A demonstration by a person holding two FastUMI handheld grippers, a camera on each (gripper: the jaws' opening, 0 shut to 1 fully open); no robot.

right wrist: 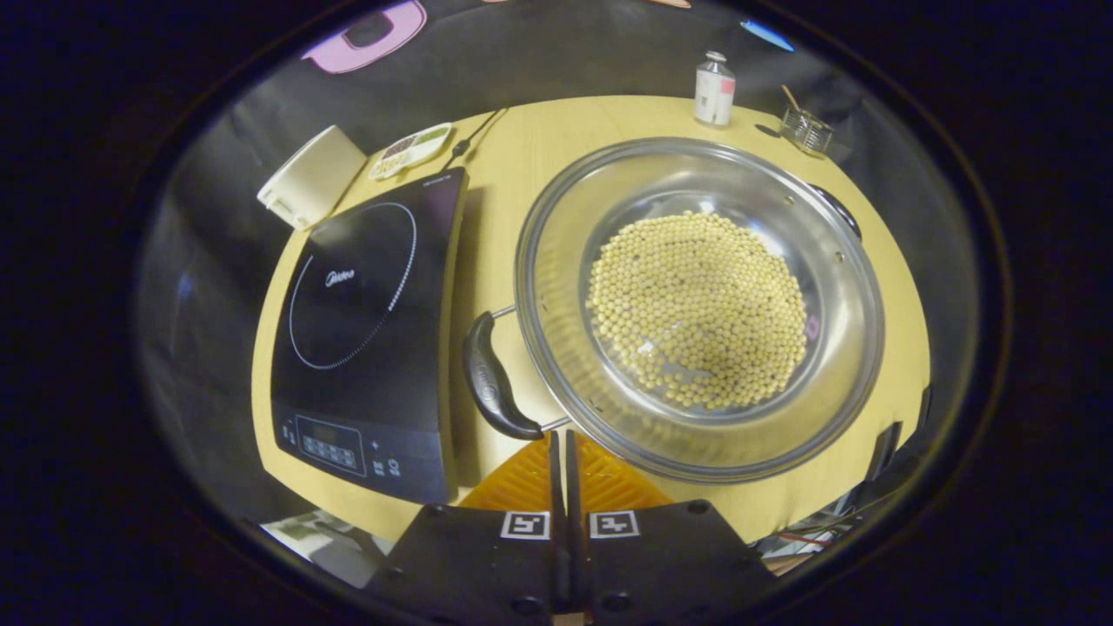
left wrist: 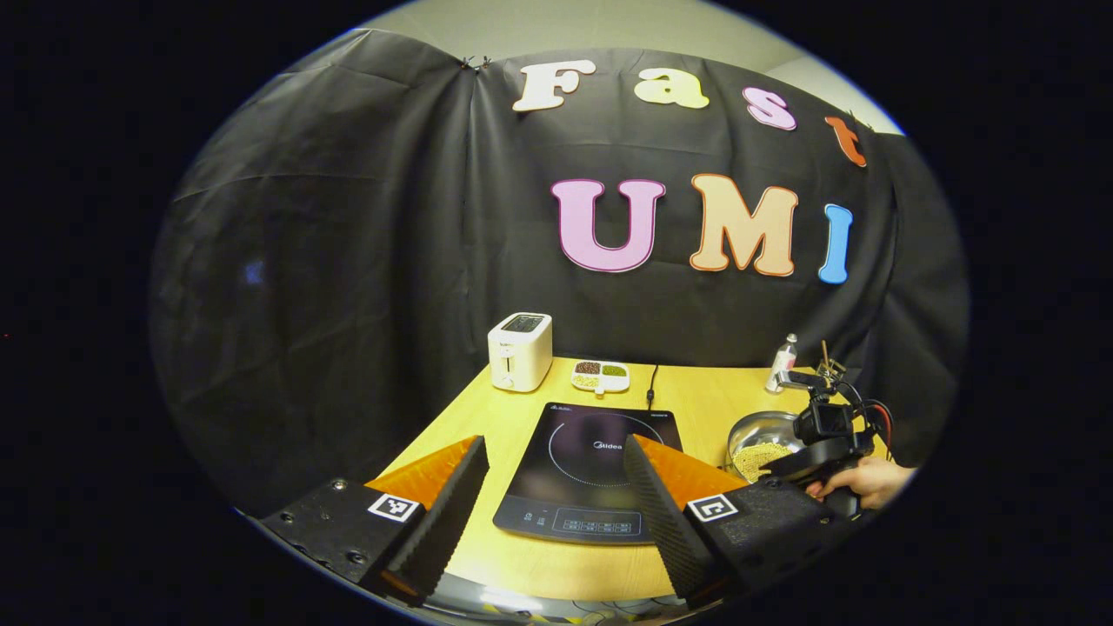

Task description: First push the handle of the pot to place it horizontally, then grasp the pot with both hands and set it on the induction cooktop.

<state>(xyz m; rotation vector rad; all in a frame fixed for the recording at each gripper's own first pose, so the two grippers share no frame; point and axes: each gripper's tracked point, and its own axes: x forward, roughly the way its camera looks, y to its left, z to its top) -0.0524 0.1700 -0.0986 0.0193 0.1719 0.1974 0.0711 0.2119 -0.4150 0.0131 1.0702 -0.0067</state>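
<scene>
A steel pot (right wrist: 556,287) filled with yellow beans (right wrist: 696,309) stands on the wooden table, to the right of the black induction cooktop (right wrist: 365,330). One black pot handle (right wrist: 491,374) faces the cooktop, and the other handle (right wrist: 839,213) is at the pot's far side. My right gripper (right wrist: 561,435) is shut on nothing, its tips right at the near end of the handle that faces the cooktop. My left gripper (left wrist: 554,448) stands open above the cooktop (left wrist: 591,469), near its front. In the left gripper view the pot (left wrist: 765,435) sits at the right, beside a hand (left wrist: 869,480).
A white toaster (left wrist: 520,350), a small dish of beans (left wrist: 600,376) and the cooktop's cord lie at the back of the table (left wrist: 696,400). A small bottle (right wrist: 715,87) and a glass jar (right wrist: 806,130) stand behind the pot. The table's front edge is close under both grippers.
</scene>
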